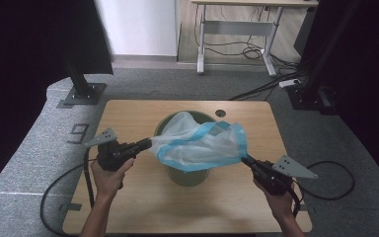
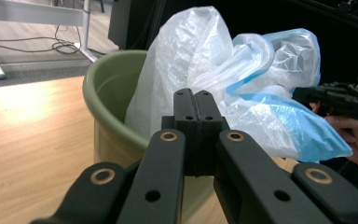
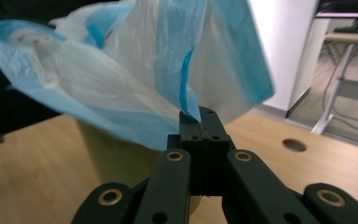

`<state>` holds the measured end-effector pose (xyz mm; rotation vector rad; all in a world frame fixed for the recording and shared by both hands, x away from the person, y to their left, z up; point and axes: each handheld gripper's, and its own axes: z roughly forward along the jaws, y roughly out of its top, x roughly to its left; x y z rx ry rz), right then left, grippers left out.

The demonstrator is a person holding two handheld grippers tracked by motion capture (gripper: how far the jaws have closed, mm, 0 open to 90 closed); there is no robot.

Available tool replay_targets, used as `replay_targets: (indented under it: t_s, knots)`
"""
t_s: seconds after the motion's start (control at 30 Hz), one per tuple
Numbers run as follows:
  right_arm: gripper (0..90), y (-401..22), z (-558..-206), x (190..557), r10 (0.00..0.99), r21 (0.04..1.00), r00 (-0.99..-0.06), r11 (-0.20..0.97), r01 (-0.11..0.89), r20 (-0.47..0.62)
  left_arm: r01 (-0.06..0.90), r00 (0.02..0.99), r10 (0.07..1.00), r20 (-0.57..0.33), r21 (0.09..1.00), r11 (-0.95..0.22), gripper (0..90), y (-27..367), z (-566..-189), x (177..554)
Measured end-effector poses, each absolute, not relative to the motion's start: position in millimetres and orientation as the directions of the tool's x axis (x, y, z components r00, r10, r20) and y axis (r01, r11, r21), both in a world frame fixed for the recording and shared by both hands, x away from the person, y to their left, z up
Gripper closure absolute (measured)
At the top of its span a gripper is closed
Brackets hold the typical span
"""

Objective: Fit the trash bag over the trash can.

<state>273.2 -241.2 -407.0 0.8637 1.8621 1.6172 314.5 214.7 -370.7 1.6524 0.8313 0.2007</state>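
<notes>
Bag [image 1: 202, 143] is pinched at opposite rims by left gripper [image 1: 148, 143] and right gripper [image 1: 245, 159], stretched over green bin [image 1: 187, 174] on table [image 1: 128, 113].

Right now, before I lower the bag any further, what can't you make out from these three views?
- Inside of the green bin: covered by the plastic bag in the high view.
- Bag's far side and bottom: hidden by its own folds in the left gripper view.
- Bin in the right gripper view: mostly behind the bag and the right gripper.
- Film between the left gripper jaws: hidden by the shut pads.
</notes>
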Motion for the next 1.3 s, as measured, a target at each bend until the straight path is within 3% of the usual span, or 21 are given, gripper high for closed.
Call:
replay_targets:
  t_s: [0.33, 0.73, 1.1, 1.27, 1.3]
  knots:
    - [88.6, -226, -446, 274, 0.703, 0.968, -0.708, 0.124, 0.218, 0.069, 0.468, 0.703, 0.628, -0.334, 0.882, -0.056, 90.0, 222, -401, 316]
    - [88.7, -221, -473, 293, 0.705, 0.945, -0.695, 0.11, 0.307, 0.144, 0.51, 0.665, 0.669, -0.331, 0.856, -0.084, 90.0, 220, -417, 331]
    - [88.6, -226, -467, 302, 0.721, 0.945, -0.679, 0.107, 0.31, 0.141, 0.46, 0.691, 0.659, -0.298, 0.884, -0.082, 89.5, 219, -403, 326]
    - [88.6, -225, -461, 300, 0.724, 0.949, -0.679, 0.114, 0.293, 0.123, 0.4, 0.711, 0.658, -0.248, 0.912, -0.088, 63.7, 218, -386, 317]
    - [88.6, -225, -461, 300, 0.724, 0.949, -0.679, 0.114, 0.293, 0.123, 0.388, 0.717, 0.654, -0.24, 0.917, -0.089, 63.7, 218, -382, 316]
